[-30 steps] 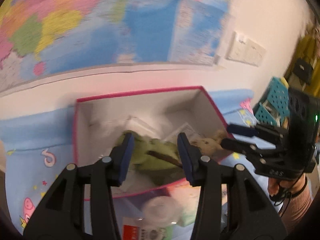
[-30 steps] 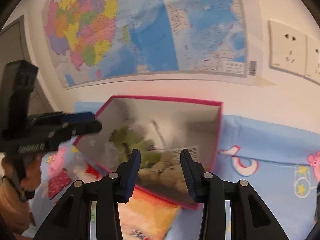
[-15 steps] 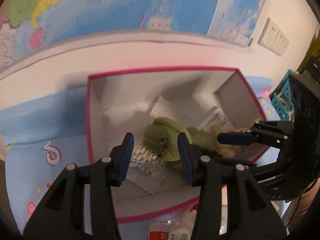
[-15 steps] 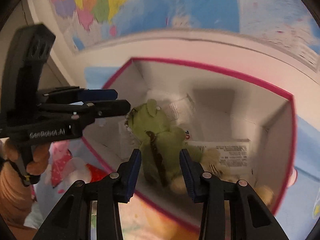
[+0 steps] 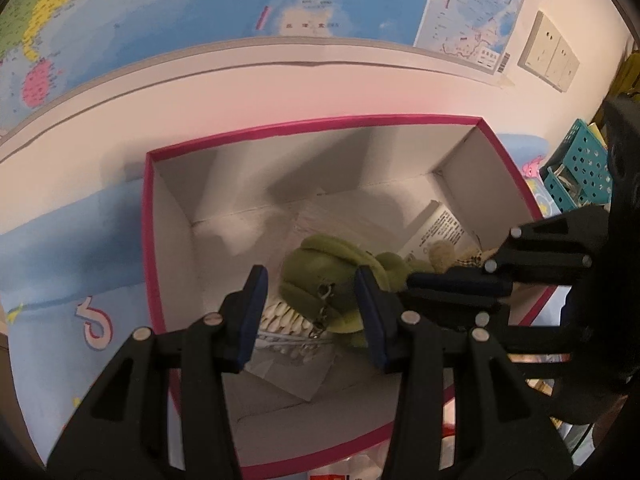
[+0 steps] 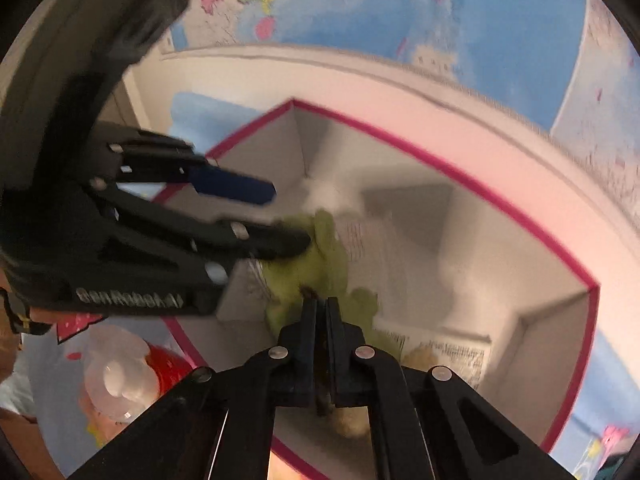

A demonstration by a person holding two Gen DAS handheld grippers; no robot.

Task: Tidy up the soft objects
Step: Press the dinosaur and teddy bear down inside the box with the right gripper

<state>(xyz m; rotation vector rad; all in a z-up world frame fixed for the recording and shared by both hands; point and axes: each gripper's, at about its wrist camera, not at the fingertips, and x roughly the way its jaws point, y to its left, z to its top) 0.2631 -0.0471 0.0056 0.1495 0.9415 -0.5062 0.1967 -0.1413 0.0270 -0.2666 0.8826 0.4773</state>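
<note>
Right jaws just closed, pinching fuzzy green plush (image 6: 320, 256) strap

I see warm, even room light with soft shadows inside the pink-rimmed box (image 5: 344, 124). Around that box my left view is sharp, my right view motion-smeared; both bend at the edges.

Plush toy (image 5: 332, 276) in box (image 5: 168, 240), between left tongs (image 5: 312, 312); right tongs (image 6: 321, 304) at its right; box before wall map (image 5: 200, 12).
</note>
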